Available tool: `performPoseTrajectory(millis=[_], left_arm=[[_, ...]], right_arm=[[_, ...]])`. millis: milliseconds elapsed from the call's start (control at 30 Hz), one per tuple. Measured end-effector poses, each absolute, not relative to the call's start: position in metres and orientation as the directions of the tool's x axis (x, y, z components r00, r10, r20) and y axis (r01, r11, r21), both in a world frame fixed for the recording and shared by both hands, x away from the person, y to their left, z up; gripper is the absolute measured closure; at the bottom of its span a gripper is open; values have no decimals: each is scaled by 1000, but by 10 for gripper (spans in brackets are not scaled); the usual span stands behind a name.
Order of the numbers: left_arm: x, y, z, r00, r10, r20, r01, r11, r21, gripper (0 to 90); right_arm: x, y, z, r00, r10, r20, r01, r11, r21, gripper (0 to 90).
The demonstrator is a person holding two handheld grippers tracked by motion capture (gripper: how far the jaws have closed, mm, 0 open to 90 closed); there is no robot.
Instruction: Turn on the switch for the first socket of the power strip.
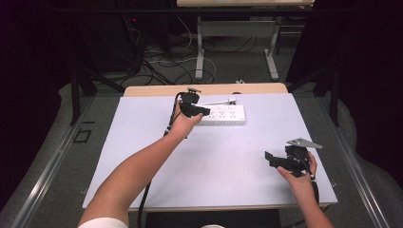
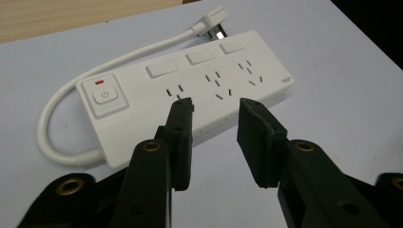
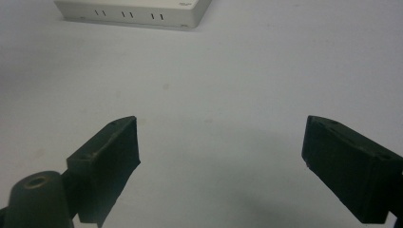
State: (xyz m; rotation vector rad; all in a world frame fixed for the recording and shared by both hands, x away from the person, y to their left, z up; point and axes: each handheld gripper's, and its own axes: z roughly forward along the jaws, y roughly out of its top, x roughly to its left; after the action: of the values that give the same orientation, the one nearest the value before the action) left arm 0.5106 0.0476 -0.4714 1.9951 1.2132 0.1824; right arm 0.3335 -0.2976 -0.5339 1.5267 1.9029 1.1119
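Note:
A white power strip (image 1: 223, 115) lies at the far middle of the table; its cord (image 2: 62, 104) loops round to a plug (image 2: 215, 23) beyond it. It has a power button with a red light (image 2: 105, 95), three rocker switches and three sockets. My left gripper (image 1: 198, 111) hovers at the strip's left end; in the left gripper view its jaws (image 2: 216, 107) stand open just above the strip's near edge, holding nothing. My right gripper (image 1: 272, 158) rests near the table's right front, jaws wide open (image 3: 221, 142) over bare table, with the strip's end (image 3: 135, 10) far ahead.
The table top (image 1: 190, 161) is a pale sheet with a wooden strip (image 1: 152, 90) along the far edge. Beyond it are a floor with cables (image 1: 157, 66) and another table's legs (image 1: 199, 52). Dark curtains stand on both sides.

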Motion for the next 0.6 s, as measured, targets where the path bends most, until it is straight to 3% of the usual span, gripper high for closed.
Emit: performPoseTrajectory(millis=[600], left_arm=[[538,42,-470,495,827,-268,713,-210,669,759]], right_arm=[[333,-298,-535,-276,950,144,591,50,805,121]])
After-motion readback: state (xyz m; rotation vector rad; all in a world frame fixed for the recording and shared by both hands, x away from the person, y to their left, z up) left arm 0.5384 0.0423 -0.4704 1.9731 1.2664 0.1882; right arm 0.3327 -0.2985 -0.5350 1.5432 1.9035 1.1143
